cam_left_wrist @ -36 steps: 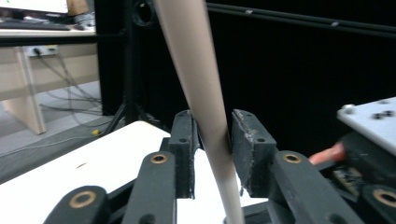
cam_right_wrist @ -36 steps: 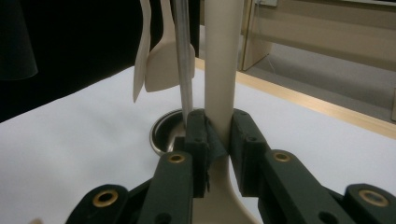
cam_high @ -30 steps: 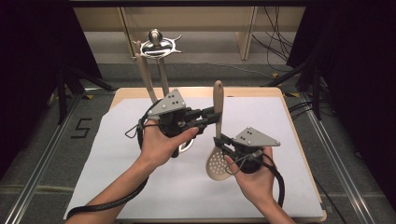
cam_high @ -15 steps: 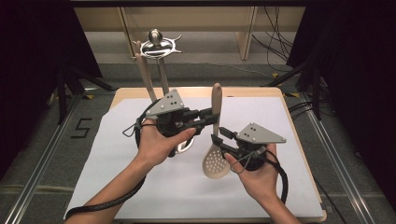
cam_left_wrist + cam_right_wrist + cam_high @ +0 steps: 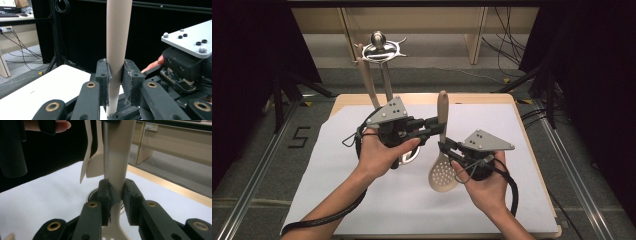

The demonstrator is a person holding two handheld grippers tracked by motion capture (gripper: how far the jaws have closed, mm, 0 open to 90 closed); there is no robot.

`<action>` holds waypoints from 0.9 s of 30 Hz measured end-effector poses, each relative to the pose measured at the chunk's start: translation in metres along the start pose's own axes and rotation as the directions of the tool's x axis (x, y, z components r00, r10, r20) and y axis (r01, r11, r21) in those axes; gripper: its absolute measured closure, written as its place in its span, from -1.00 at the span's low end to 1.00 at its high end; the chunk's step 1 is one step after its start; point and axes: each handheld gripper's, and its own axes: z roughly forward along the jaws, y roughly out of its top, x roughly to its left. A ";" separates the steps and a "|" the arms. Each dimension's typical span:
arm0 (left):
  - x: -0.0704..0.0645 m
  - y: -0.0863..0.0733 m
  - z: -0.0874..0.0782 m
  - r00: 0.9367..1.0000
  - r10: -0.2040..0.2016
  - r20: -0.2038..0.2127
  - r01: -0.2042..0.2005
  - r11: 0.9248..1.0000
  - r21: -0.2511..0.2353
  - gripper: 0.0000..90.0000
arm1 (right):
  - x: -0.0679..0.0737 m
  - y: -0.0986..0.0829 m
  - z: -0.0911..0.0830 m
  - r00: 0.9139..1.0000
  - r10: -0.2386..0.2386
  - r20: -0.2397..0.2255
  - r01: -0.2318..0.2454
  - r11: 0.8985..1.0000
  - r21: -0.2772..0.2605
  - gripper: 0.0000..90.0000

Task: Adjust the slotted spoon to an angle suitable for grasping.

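A pale slotted spoon (image 5: 442, 176) stands upright over the white sheet, perforated bowl down and handle up. My left gripper (image 5: 439, 125) is shut on the upper handle from the left. My right gripper (image 5: 445, 146) is shut on the handle just below, from the right. In the left gripper view the jaws (image 5: 116, 82) squeeze the round spoon handle (image 5: 117, 37), and the right gripper's grey plate (image 5: 190, 40) shows beyond. In the right gripper view the jaws (image 5: 116, 195) clamp the flat part of the spoon handle (image 5: 119, 152) just above the bowl.
A metal utensil rack (image 5: 380, 49) with hooks stands at the table's far left, with two wooden spatulas (image 5: 368, 82) hanging from it. Its ring base (image 5: 92, 193) sits behind the spoon. A white sheet (image 5: 522, 125) covers the wooden table (image 5: 472, 98).
Both grippers keep their hold on the spoon handle. The right hand has drifted slightly to the right and away; the spoon has barely moved.
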 end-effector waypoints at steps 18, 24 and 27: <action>-0.004 -0.007 0.008 0.997 0.034 -0.070 -0.036 0.999 -0.030 0.41 | 0.008 0.004 0.006 0.995 0.029 0.097 -0.034 0.998 0.044 0.74; -0.002 -0.007 0.008 0.997 0.034 -0.063 -0.036 0.999 -0.031 0.64 | 0.008 0.003 0.005 0.995 0.024 0.100 -0.029 0.999 0.045 0.74; -0.002 -0.006 0.006 0.998 0.042 -0.046 -0.043 0.999 -0.032 0.67 | 0.008 0.004 0.005 0.995 0.014 0.099 -0.018 0.999 0.035 0.74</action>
